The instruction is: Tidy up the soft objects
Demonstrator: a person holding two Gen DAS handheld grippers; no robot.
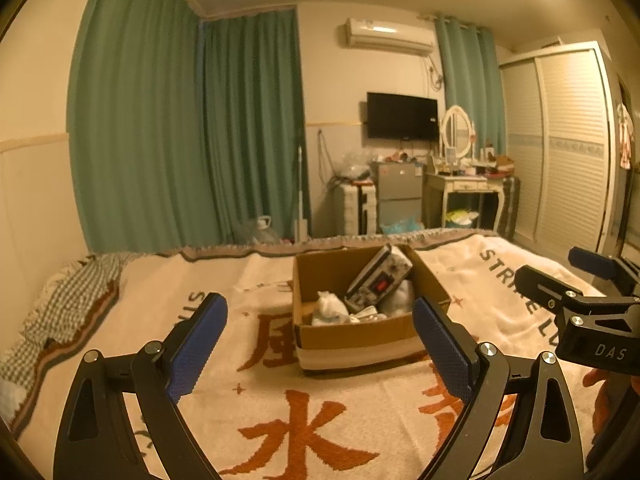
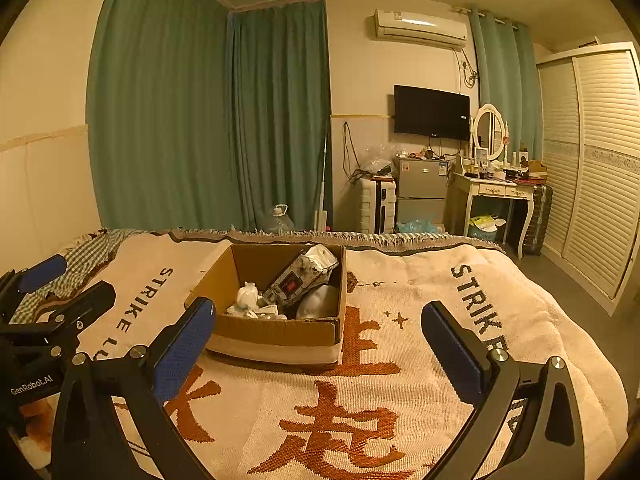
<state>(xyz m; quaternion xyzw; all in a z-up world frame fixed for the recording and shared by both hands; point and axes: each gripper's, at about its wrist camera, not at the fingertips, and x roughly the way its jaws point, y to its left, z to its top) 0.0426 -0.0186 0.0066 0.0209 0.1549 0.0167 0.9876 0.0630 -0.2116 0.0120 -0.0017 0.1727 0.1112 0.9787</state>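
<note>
From the left wrist, the left gripper [image 1: 320, 336] has its fingers wide and holds nothing, the cardboard box [image 1: 360, 334] of soft things sits on the blanket [image 1: 120, 344] just past them, and from the right wrist the right gripper [image 2: 318, 330] is wide and holds nothing too, box [image 2: 276, 330] by its left finger.

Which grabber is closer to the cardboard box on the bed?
Hard to say; about equal. The left gripper hovers open just before the cardboard box, facing it squarely. The right gripper hovers open beside it, offset to the box's right.
</note>
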